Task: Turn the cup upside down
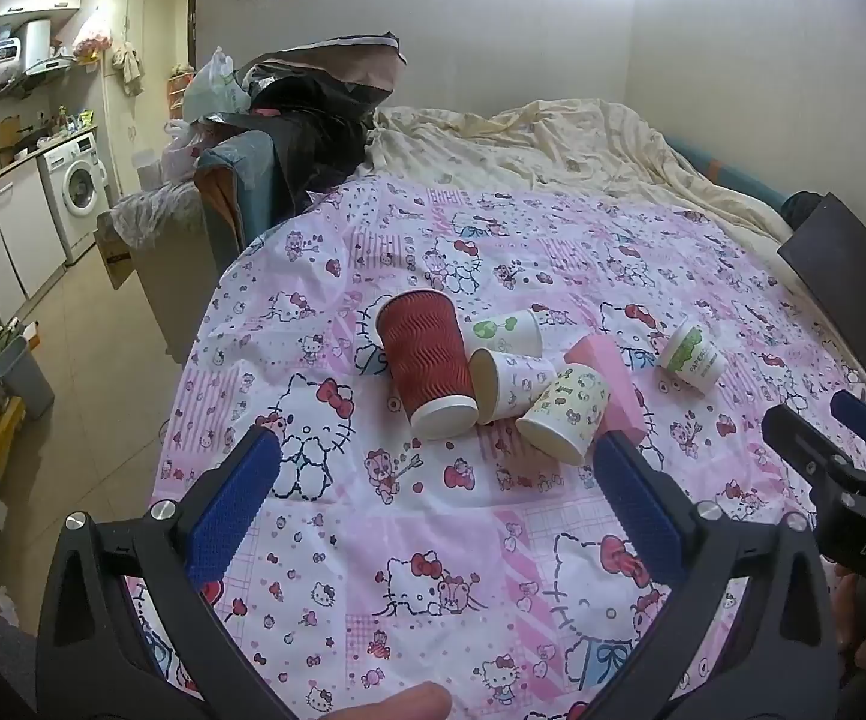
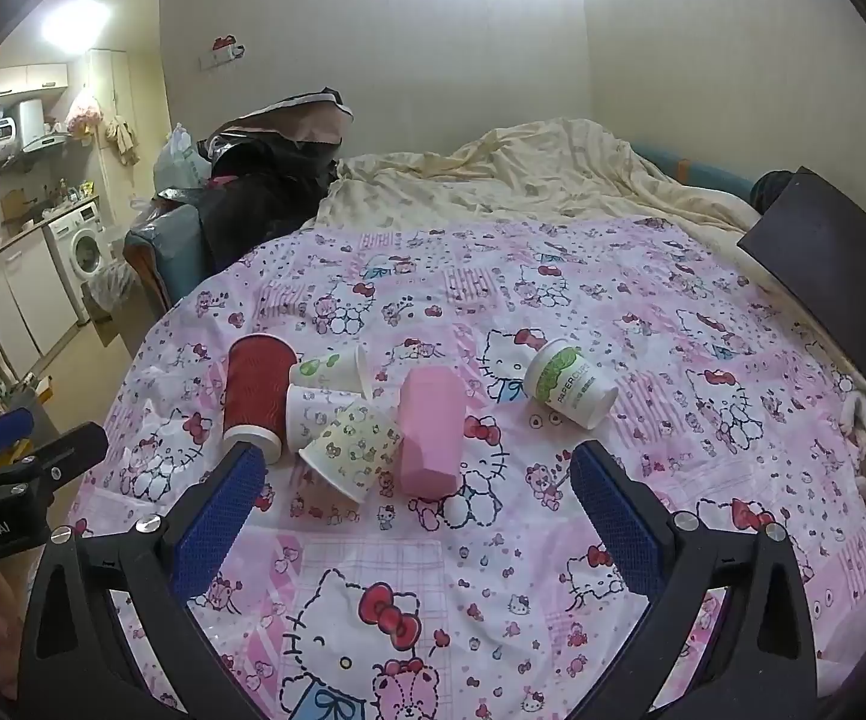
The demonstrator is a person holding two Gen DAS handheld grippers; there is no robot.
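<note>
We hold both the left gripper [image 1: 433,480] and right gripper [image 2: 418,480] wide open and empty, short of the cups lying on the bed's pink cloth [image 1: 493,540]. The red cup [image 1: 427,363] lies leftmost; light, crushable paper, so we'd pinch its ribbed wall gently. Its mouth faces away, unseen.

2 wrist fisheyes, low over the tablecloth [image 1: 433,540]
Both face the bed [image 2: 523,180]; each sees the same cup cluster [image 1: 481,378] near.
</note>
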